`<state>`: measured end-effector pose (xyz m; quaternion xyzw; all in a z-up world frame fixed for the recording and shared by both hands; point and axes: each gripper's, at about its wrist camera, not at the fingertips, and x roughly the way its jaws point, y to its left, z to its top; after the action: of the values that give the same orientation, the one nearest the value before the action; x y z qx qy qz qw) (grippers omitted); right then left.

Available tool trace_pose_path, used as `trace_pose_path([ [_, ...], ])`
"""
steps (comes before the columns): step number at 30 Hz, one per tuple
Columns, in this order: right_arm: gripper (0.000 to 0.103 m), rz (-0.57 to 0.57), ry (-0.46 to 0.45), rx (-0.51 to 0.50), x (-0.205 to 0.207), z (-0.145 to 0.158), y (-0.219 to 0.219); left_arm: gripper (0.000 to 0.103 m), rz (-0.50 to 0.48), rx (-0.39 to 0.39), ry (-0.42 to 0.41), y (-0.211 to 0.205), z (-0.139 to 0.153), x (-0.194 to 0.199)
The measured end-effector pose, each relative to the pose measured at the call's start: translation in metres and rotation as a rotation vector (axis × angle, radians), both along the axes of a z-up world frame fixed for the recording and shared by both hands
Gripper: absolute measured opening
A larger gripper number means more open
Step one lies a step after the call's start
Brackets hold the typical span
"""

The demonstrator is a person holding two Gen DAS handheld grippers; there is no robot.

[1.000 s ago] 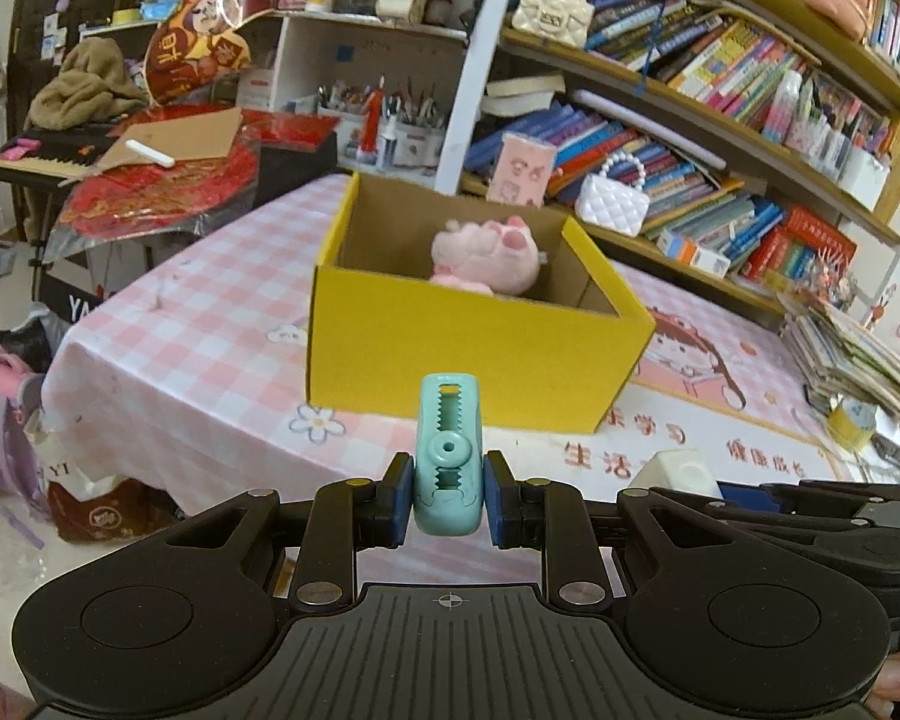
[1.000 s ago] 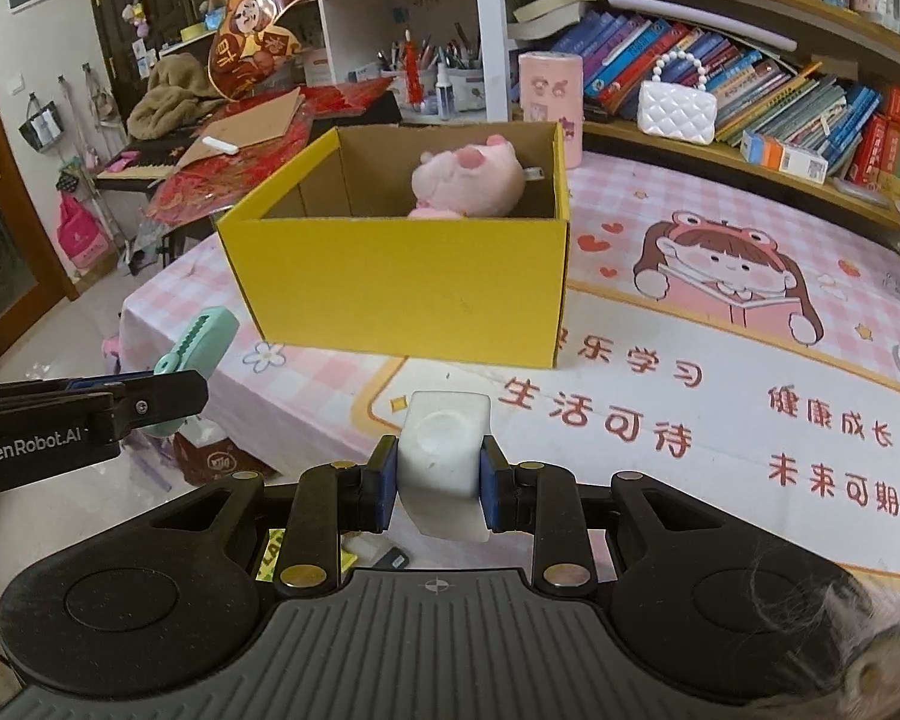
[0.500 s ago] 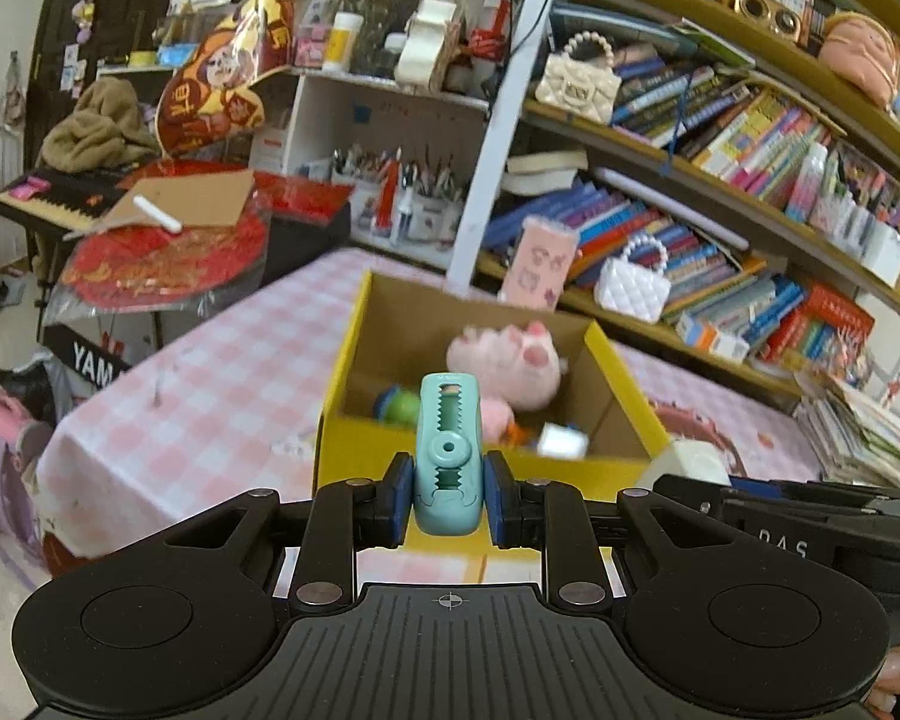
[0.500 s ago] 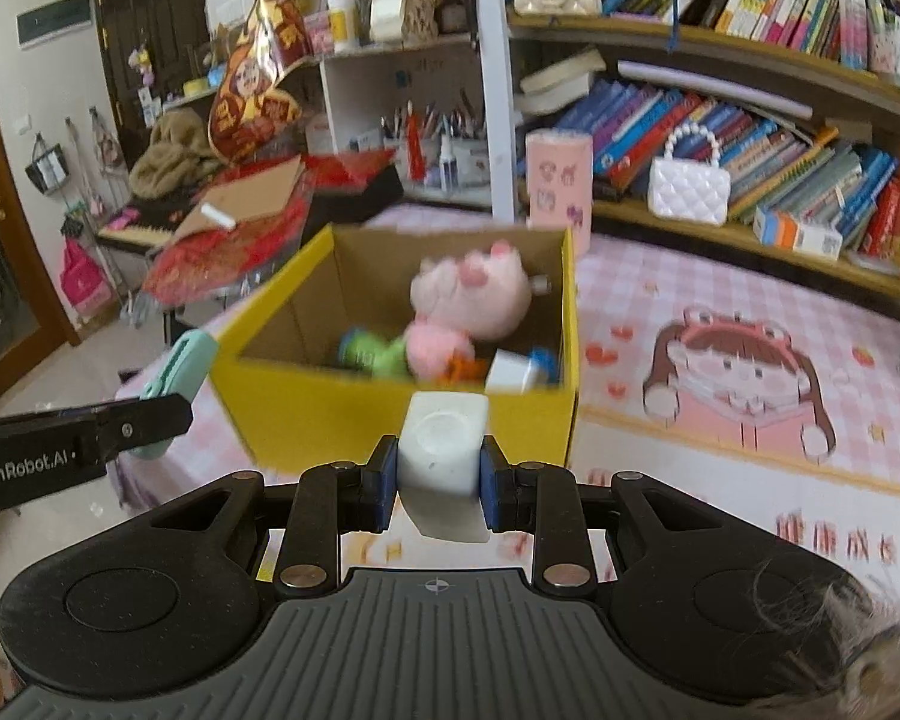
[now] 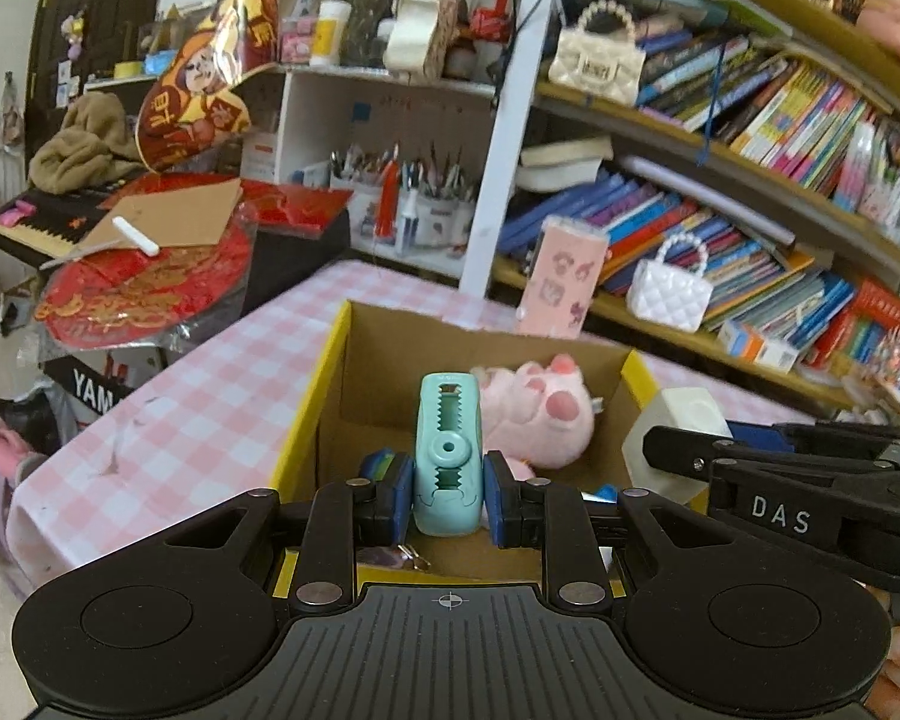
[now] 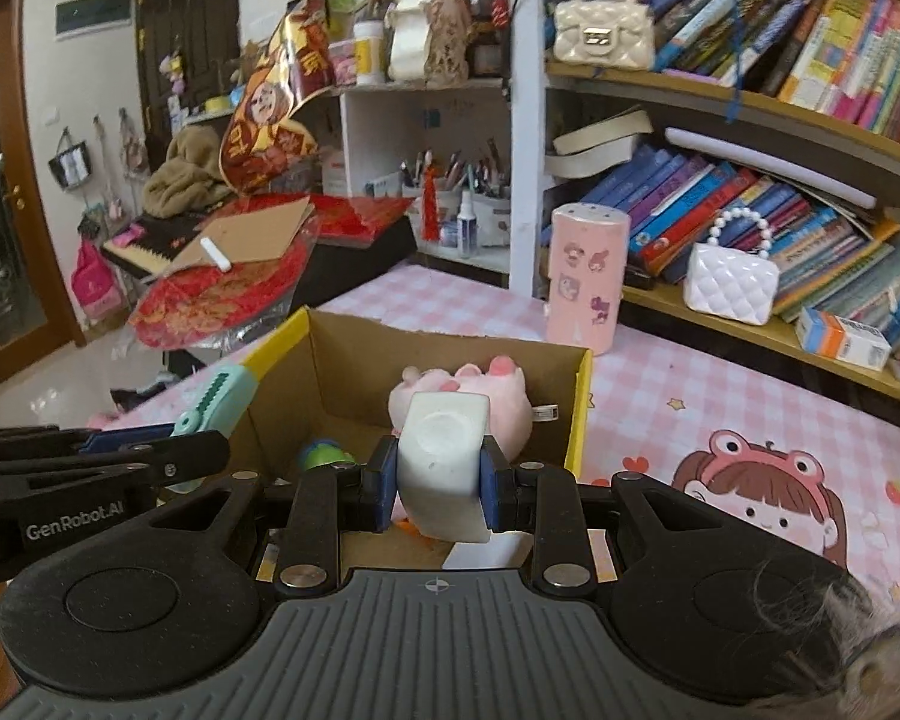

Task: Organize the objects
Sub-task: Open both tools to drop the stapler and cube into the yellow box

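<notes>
My left gripper [image 5: 448,501] is shut on a teal toothed clip [image 5: 448,450] and holds it over the near part of the open yellow cardboard box [image 5: 315,414]. My right gripper [image 6: 439,483] is shut on a white block [image 6: 444,456] and holds it over the same box [image 6: 582,408], to the right of the left one. Inside the box lie a pink plush pig [image 5: 540,405], also seen in the right wrist view [image 6: 480,387], a green and blue toy [image 6: 324,455] and other small items, partly hidden by the grippers.
The box stands on a pink checked tablecloth [image 5: 210,396]. A pink canister [image 6: 585,279] and a white quilted handbag [image 6: 732,285] stand behind it by full bookshelves [image 6: 780,192]. A side table with red decorations [image 5: 150,276] is at the left.
Both grippers have risen and moved forward from in front of the box to above its opening. Each keeps hold of its object.
</notes>
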<state>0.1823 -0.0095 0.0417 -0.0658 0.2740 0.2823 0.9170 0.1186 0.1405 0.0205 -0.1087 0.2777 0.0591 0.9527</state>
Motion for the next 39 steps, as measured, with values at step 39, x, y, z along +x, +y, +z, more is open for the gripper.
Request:
trace_pose_path([
  [39,0.054,0.073,-0.01,-0.154,0.027,-0.034,0.017,0.057,0.001,0.134,0.085,-0.001,-0.015,0.031],
])
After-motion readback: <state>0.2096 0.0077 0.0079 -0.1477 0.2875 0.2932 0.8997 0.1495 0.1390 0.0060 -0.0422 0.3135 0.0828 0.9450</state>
